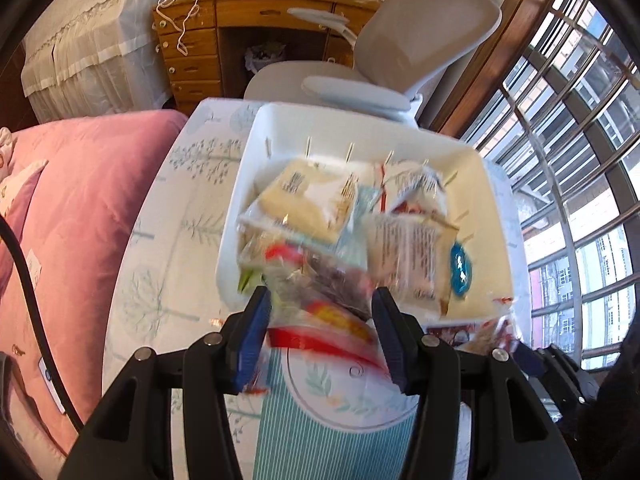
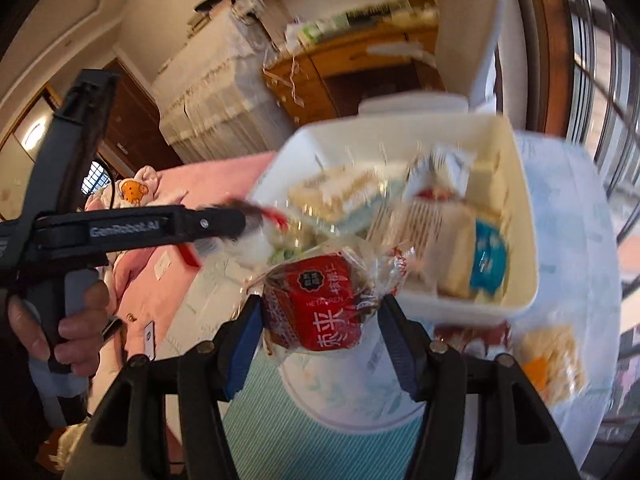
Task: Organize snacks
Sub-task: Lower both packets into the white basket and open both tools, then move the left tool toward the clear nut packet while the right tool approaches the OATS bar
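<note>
Both hands were loaded up over the round table [image 1: 152, 280]: the left gripper [image 1: 322, 332] was clamped on a crinkly clear snack bag [image 1: 320, 320] with red and yellow print, and the right gripper [image 2: 320, 336] was clamped on a red wrapped snack [image 2: 320, 308], both hanging in the air just short of the near rim of the white bin [image 1: 248, 168], which sat at the table's far edge by the grey chair [image 1: 420, 36]. My worry was the slippery film, since a bag pinched by a loose bit of wrapper could slide out and drop on the table instead of in the bin. The two grippers were also close together, so they might bump each other or snag the bin's rim going in. As for the count: one bin, two snacks held, roughly five or six packets piled inside (too blurry to be sure), and at least two more, a pale one [image 2: 556, 356] among them, lying on the table beside the bin's near right corner.
</note>
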